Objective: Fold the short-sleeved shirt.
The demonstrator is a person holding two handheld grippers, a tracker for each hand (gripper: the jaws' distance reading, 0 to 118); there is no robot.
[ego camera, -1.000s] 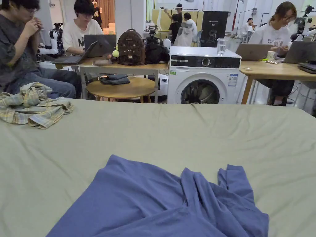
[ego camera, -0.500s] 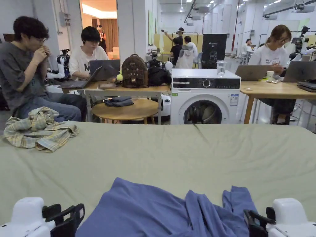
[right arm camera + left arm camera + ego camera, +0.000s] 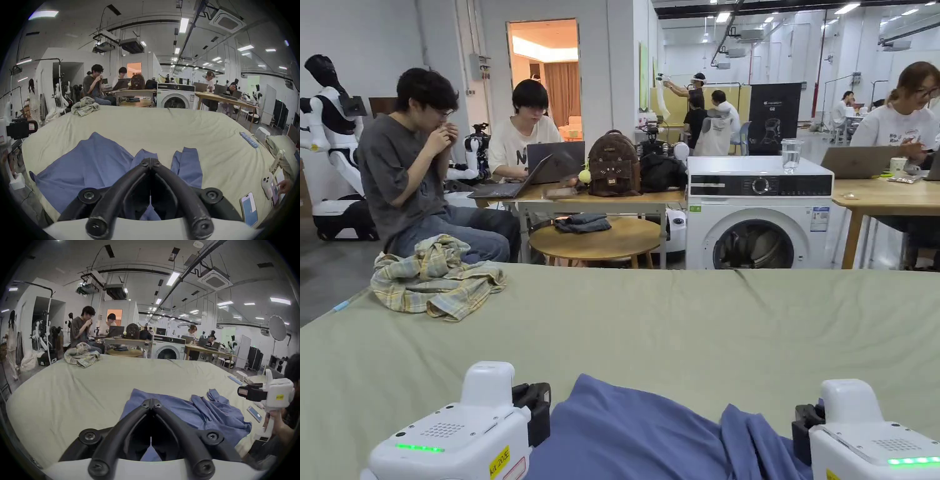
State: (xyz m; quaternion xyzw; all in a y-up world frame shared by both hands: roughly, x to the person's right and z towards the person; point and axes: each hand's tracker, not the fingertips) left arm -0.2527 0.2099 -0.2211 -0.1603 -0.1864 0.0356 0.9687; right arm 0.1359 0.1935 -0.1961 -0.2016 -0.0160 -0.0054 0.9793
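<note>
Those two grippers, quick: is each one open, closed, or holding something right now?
Left gripper: closed, its fingers meet at the tips above the blue shirt, holding nothing.
Right gripper: closed too, holding nothing.

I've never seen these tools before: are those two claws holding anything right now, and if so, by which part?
Nothing is held. The left gripper and the right gripper each have their jaws closed tip to tip, empty, hovering above the crumpled blue shirt on the bed.

Soft matt blue cloth shirt (image 3: 650, 431) lies wrinkled on a matt green sheet (image 3: 675, 319), with a woven plaid shirt (image 3: 434, 284) at ten o'clock
</note>
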